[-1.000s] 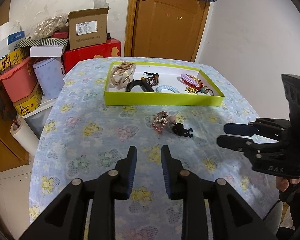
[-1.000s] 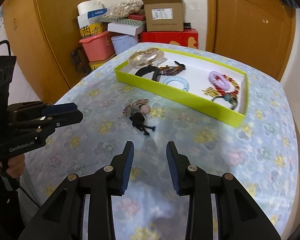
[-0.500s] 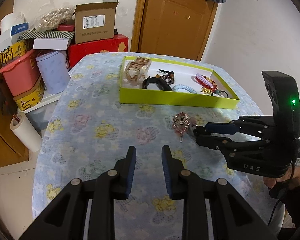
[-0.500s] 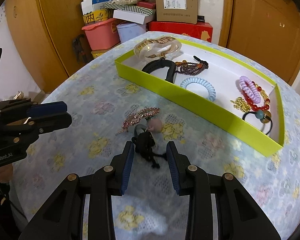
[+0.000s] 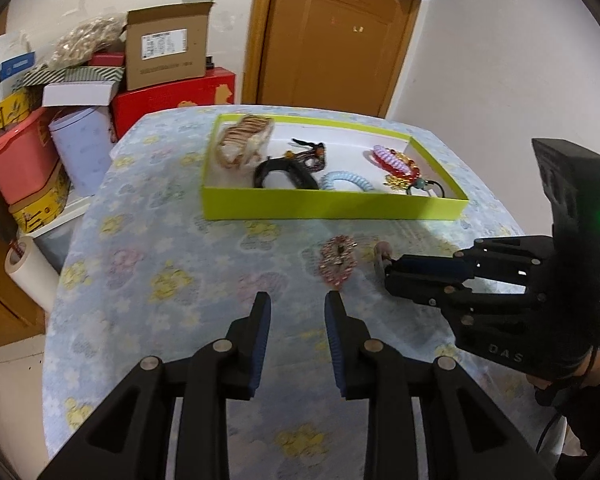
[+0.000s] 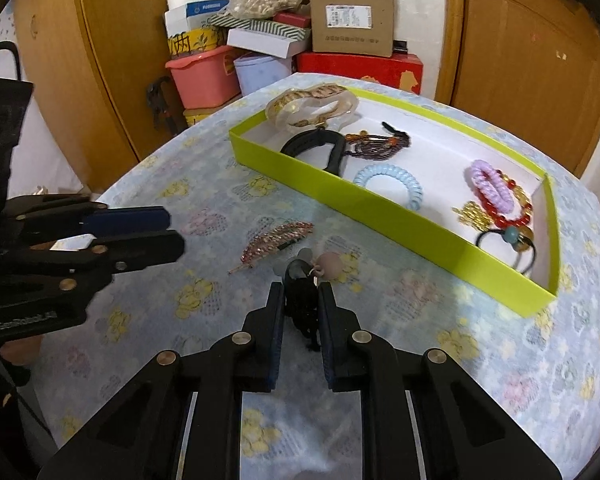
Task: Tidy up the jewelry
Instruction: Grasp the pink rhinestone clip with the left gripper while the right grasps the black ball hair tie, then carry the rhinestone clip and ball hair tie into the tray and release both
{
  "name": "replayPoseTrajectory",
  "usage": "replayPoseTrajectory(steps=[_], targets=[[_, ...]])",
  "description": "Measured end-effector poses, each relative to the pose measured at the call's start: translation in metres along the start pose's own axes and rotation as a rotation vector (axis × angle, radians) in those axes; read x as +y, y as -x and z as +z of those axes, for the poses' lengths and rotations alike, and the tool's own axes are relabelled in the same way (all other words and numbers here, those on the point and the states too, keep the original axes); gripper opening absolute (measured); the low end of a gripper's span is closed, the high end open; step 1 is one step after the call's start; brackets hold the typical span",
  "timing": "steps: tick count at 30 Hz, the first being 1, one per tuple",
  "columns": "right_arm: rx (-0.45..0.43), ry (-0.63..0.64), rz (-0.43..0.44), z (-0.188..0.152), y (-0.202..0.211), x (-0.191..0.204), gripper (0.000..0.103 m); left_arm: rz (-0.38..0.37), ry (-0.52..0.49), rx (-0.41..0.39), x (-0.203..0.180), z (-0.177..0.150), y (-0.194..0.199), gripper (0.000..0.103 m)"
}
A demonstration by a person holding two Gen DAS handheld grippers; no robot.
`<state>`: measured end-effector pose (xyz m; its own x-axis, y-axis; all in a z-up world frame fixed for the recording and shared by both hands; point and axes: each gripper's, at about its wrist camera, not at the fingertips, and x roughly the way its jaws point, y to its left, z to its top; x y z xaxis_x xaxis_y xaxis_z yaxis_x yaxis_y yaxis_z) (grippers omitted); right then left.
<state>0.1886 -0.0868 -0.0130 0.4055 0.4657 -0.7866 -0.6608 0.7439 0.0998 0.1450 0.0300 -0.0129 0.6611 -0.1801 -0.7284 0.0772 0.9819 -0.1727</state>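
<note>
A black hair tie (image 6: 301,300) with a pink bead (image 6: 331,265) lies on the flowered tablecloth, and my right gripper (image 6: 301,304) is shut on it; in the left wrist view my right gripper (image 5: 388,274) hides most of it. A pink rhinestone leaf clip (image 6: 277,240) lies just left of it and also shows in the left wrist view (image 5: 337,260). My left gripper (image 5: 296,312) is open and empty, hovering near that clip. The lime-green tray (image 5: 332,202) holds several hair pieces and bracelets.
The round table's tablecloth (image 5: 160,280) drops off at the left and near edges. Stacked boxes, a pink bin (image 5: 20,156) and a paper roll (image 5: 24,268) stand beyond the left edge. A wooden door (image 5: 332,32) is behind the tray.
My right gripper moved forward over the black hair tie and closed on it. My left gripper advanced toward the leaf clip and stayed open.
</note>
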Motion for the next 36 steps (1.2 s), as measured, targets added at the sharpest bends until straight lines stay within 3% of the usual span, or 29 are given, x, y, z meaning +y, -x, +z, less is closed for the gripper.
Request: replayPoseTrajectory(steps=[2,10,19,22,30,31,32,36], targets=[[-0.004,-0.022,-0.004,-0.003,0.006,-0.006,0.017,-0.017,-0.014,0.004,-0.006,0.004,-0.006,0.036],[-0.018,-0.097,-0.02,-0.018,0.025,-0.03,0.017,-0.037,-0.071,0.034,-0.027,0.016,-0.032,0.036],[-0.025,-0.125,-0.019,-0.026,0.029,-0.043,0.017,0.019,-0.104,0.061,-0.037,0.02,-0.053,0.036],[-0.028,-0.126,-0.016,-0.027,0.029,-0.043,0.017,0.056,-0.124,0.057,-0.04,0.019,-0.053,0.026],[-0.037,-0.134,-0.015,-0.03,0.035,-0.043,0.017,0.05,-0.101,0.05,-0.038,0.017,-0.049,0.025],[-0.038,-0.135,-0.017,-0.03,0.036,-0.043,0.017,0.046,-0.099,0.048,-0.038,0.017,-0.048,0.014],[-0.04,-0.136,-0.017,-0.03,0.038,-0.043,0.017,0.046,-0.1,0.03,-0.039,0.017,-0.044,0.01],[-0.051,-0.134,-0.023,-0.032,0.046,-0.041,0.017,0.034,-0.101,0.017,-0.041,0.019,-0.033,0.01]])
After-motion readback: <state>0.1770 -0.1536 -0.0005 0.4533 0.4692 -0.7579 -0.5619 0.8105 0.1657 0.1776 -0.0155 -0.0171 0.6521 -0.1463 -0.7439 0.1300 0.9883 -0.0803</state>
